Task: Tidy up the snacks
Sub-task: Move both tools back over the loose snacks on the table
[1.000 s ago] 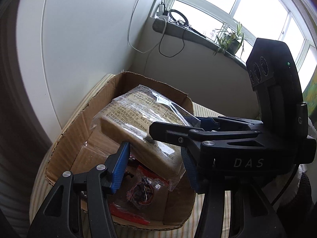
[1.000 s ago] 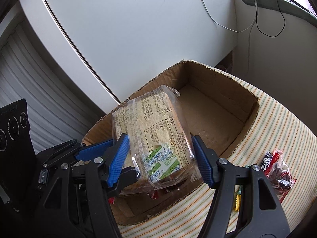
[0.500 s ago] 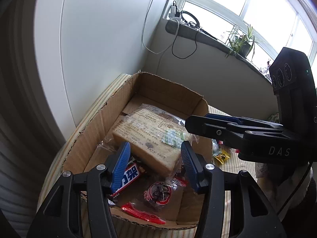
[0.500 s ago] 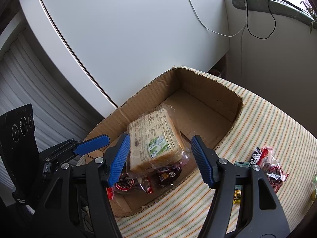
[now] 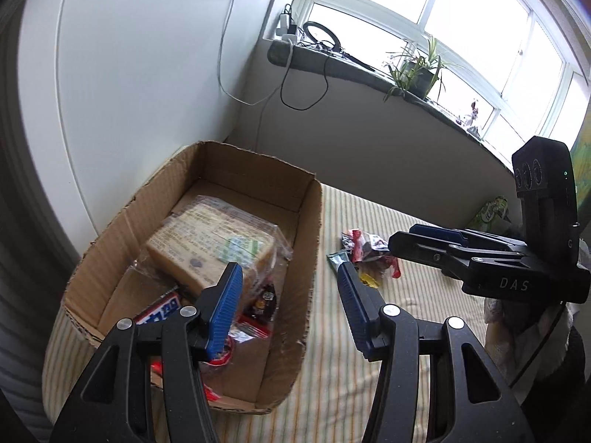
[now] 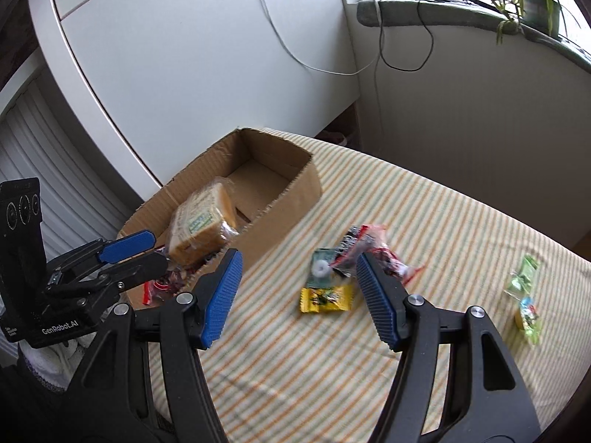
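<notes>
Snacks (image 6: 332, 277) lie on the striped surface (image 6: 443, 221), at 3 o'clock from the box (image 5: 306, 258). Both the left hand-held gripper (image 5: 290, 295) and the right hand-held gripper (image 6: 299, 291) are partly open and hold nothing.

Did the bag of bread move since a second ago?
Yes. The bag of bread was up between the right gripper's fingers; now it lies down in the cardboard box, free of both grippers.
</notes>
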Available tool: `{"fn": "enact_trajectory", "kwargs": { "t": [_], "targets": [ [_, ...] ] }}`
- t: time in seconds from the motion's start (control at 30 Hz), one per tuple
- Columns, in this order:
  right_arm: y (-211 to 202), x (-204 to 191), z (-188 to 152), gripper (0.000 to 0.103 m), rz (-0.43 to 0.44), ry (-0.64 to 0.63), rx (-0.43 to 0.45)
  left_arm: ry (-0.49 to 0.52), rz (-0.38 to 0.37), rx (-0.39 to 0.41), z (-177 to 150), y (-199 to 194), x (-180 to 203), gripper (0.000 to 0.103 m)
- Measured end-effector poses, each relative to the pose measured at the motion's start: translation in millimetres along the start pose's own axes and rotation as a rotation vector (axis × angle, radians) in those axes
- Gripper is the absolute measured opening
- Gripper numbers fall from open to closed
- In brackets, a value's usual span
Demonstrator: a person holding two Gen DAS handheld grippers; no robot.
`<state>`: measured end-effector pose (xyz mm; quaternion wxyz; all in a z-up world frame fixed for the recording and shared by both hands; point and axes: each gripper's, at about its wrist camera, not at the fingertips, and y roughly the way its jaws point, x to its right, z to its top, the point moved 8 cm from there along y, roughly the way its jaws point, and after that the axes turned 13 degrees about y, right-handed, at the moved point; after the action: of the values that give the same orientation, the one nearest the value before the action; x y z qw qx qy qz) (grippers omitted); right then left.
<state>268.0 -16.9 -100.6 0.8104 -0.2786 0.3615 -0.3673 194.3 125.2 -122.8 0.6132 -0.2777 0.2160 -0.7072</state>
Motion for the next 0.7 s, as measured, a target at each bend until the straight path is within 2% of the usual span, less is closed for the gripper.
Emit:
{"fn": "enact_trajectory", "kwargs": {
  "t": [0.23,0.4,0.5,0.7],
  "targets": [
    [-32.2,71.0,-11.1,0.068,-0.088,0.051,0.03,0.054,-0.07,-0.028,-4.1,14.0,50.6,0.051],
    [-47.0,116.1,-21.4,0.068,-0.139,0.087,0.039,0.082,-0.109,-0.082,-12.2,37.4,80.6,0.052],
    [-52.4,138.3,-26.3,0.068,-0.158,0.104,0.042,0.086,-0.118,-0.117,-18.0,53.1,90.1,0.052],
    [-57.7,171.4,-30.3,0.068,-0.173,0.14,0.046,0.111,-0.084,-0.155,-19.3,80.4,95.3,0.052]
  ]
}}
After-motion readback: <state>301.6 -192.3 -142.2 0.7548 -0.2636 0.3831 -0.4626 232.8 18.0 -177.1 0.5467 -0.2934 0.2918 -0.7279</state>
